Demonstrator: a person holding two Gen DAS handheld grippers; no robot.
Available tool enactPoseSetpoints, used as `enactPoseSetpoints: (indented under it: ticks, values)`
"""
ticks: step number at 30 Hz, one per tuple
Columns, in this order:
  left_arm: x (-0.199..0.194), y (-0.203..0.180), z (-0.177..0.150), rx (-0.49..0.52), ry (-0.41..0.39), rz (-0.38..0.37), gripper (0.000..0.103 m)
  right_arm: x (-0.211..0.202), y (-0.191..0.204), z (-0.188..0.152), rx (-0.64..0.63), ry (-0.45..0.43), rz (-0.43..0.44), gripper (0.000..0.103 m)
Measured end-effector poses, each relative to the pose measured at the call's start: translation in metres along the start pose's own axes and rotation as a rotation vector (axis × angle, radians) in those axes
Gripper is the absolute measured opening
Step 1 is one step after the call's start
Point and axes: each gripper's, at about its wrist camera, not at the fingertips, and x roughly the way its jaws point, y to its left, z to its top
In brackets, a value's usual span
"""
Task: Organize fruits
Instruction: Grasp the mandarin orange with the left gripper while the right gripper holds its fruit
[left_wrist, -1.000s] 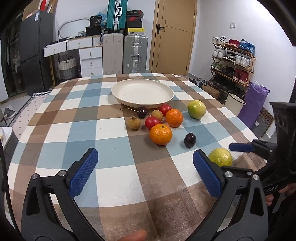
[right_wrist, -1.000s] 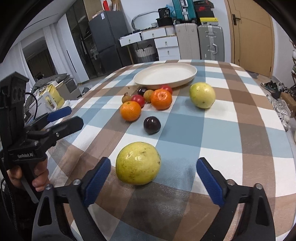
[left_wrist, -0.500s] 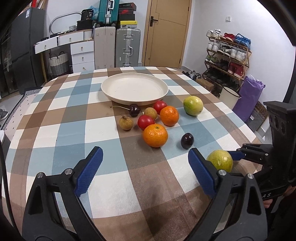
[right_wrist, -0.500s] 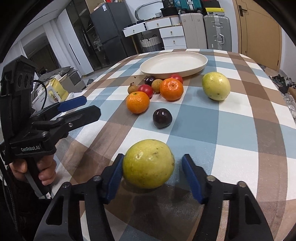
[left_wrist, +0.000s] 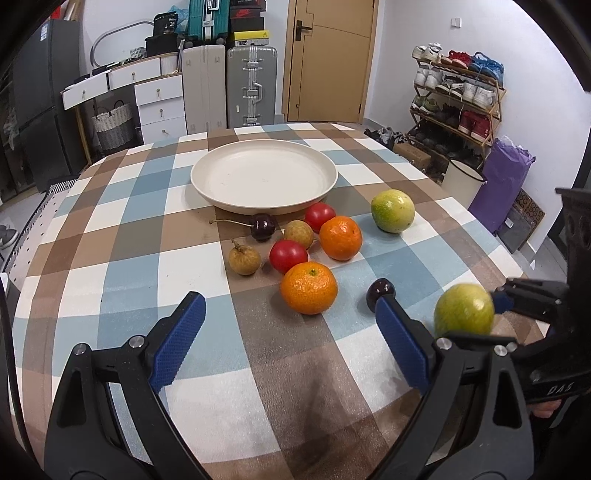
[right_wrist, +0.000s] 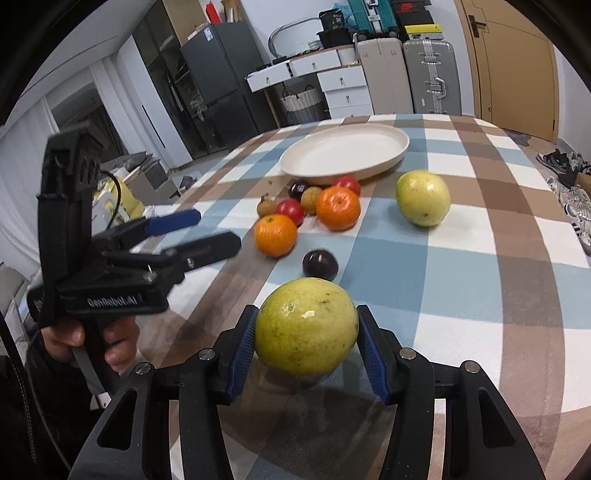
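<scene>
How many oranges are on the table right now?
2. One orange sits nearest the left hand-held gripper; the other orange lies behind it, closer to the plate. None looks hidden.

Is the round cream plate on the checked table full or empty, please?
Empty: the round cream plate shows only bare surface, and every fruit lies on the tablecloth outside it.

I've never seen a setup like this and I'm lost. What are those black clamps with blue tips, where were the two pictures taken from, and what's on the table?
No machine here: a person holds a hand-squeezed claw in each hand, each carrying a camera looking along its fingers. One picture looks out from the left claw, open over the checked tablecloth. The other looks out from the right claw, whose jaws are closing, with pads against a green-yellow fruit. Loose on the cloth: a second green fruit, two oranges, small red, brown and dark fruits, and an empty cream plate.
</scene>
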Motion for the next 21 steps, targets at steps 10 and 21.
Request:
enactPoseSetpoints:
  ticks: [10, 21]
  values:
    - [0.032, -0.008, 0.008, 0.019, 0.075, -0.002, 0.084, -0.006, -0.021, 0.028, 0.038, -0.059, -0.037, 0.053]
    - [0.059, -0.009, 0.012, -0.008, 0.134, -0.095, 0.042, 0.0, -0.032, 0.036, 0.063, -0.063, -0.04, 0.053]
